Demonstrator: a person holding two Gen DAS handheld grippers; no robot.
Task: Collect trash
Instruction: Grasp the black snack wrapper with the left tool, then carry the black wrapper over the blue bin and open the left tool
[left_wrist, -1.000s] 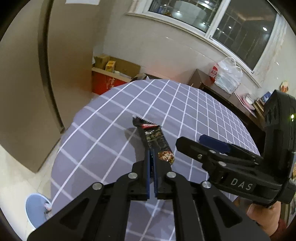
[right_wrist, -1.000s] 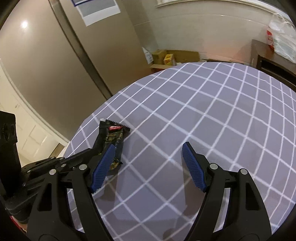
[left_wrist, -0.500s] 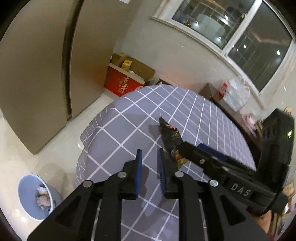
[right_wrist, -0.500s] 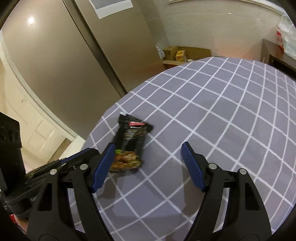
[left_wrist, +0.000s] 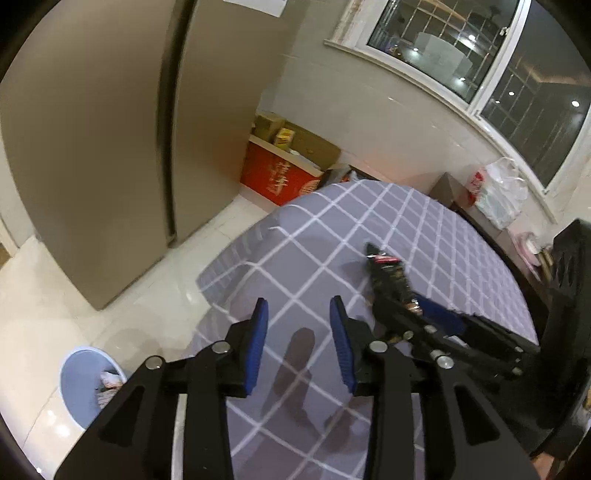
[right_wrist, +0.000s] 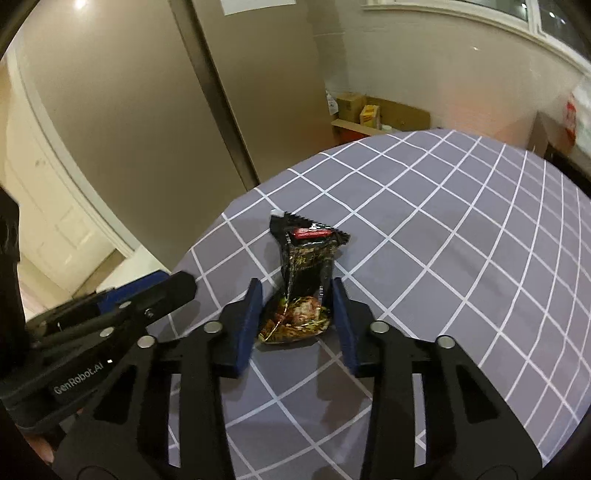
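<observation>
A black snack wrapper (right_wrist: 306, 273) lies near the left edge of the round table with the grey checked cloth (right_wrist: 461, 229). My right gripper (right_wrist: 297, 314) straddles its lower end; the jaws are closing and both blue pads touch the wrapper, which has buckled between them. In the left wrist view the wrapper (left_wrist: 388, 273) sticks out beyond my right gripper (left_wrist: 413, 314). My left gripper (left_wrist: 298, 332) hovers over the table's edge to the left of it, its jaws opening with nothing between them. From the right wrist view my left gripper (right_wrist: 166, 282) is at the left.
A light blue bin (left_wrist: 79, 384) with some trash in it stands on the pale floor, below left of the table. A tall brown fridge (left_wrist: 110, 147) rises behind. A red box (left_wrist: 273, 177) and cardboard boxes (right_wrist: 369, 110) sit by the wall, with a white plastic bag (left_wrist: 498, 192) on a dark sideboard.
My left gripper has let go of the wrapper, opened and drawn off to the left. My right gripper has come over the wrapper and closed from wide open onto its lower end.
</observation>
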